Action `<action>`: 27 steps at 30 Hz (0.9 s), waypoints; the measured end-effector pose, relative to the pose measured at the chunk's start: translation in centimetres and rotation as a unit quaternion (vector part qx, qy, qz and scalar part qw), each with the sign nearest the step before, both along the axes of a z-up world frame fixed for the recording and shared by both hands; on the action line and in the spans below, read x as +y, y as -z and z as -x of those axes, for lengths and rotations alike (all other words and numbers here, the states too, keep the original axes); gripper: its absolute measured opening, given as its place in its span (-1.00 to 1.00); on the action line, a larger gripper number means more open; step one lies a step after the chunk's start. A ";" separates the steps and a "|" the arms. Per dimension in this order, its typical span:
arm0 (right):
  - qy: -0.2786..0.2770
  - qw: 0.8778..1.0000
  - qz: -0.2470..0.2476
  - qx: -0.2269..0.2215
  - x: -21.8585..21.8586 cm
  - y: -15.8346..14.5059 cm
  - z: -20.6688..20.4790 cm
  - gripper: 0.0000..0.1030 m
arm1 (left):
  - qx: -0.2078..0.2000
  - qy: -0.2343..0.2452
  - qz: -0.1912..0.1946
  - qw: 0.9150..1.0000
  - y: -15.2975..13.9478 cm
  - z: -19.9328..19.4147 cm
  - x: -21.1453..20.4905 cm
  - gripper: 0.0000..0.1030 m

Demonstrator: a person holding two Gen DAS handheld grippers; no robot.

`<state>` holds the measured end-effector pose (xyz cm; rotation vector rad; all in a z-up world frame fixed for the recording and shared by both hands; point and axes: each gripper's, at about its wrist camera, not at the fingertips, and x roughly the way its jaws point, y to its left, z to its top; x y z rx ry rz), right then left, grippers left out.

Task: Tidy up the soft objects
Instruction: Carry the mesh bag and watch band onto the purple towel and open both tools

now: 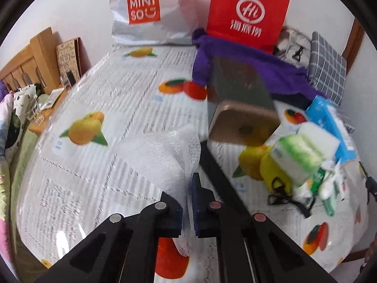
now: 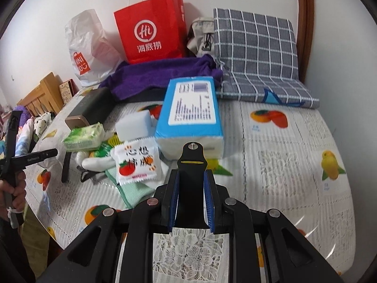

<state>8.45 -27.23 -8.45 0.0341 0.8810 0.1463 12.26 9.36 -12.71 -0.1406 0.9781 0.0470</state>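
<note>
We see a surface (image 2: 282,141) covered in white cloth printed with grey text and orange, yellow and red fruit. Behind it stand a red paper bag (image 2: 150,30) with a white logo and a silvery-white bag (image 1: 146,11) bearing an orange-red square. A purple towel (image 2: 162,75) lies beside a grey cushion (image 2: 256,47) checked in white. The tissue pack (image 2: 188,110) is light blue, the small pack (image 2: 83,136) green and white, the sachet (image 2: 136,162) white with a red tomato. Both black claws (image 1: 188,202) (image 2: 190,200) carry blue pads; the left one holds white netting (image 1: 165,155).
</note>
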 end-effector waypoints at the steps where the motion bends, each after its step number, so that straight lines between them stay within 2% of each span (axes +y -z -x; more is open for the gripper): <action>1: 0.000 1.000 0.000 0.000 0.0 -0.1 -0.2 -0.59 | -0.005 0.001 0.000 1.000 -0.6 0.0 -0.1 -0.87; 9: 0.007 1.000 0.007 -0.014 -0.1 -2.1 -3.6 -0.59 | -0.040 0.001 -0.008 0.999 -5.5 -1.8 -0.6 -0.87; 17: 0.003 0.999 -0.004 -0.047 0.8 -5.7 -9.2 -0.59 | -0.065 0.017 -0.024 0.997 -9.2 -6.2 -3.1 -0.87; 22: -0.008 0.998 -0.004 -0.064 2.3 -7.2 -12.0 -0.59 | -0.073 0.028 -0.039 0.996 -10.5 -9.0 -4.8 -0.87; 27: -0.018 0.997 -0.011 -0.068 3.3 -7.6 -14.4 -0.59 | -0.071 0.036 -0.037 0.996 -11.2 -12.2 -6.2 -0.87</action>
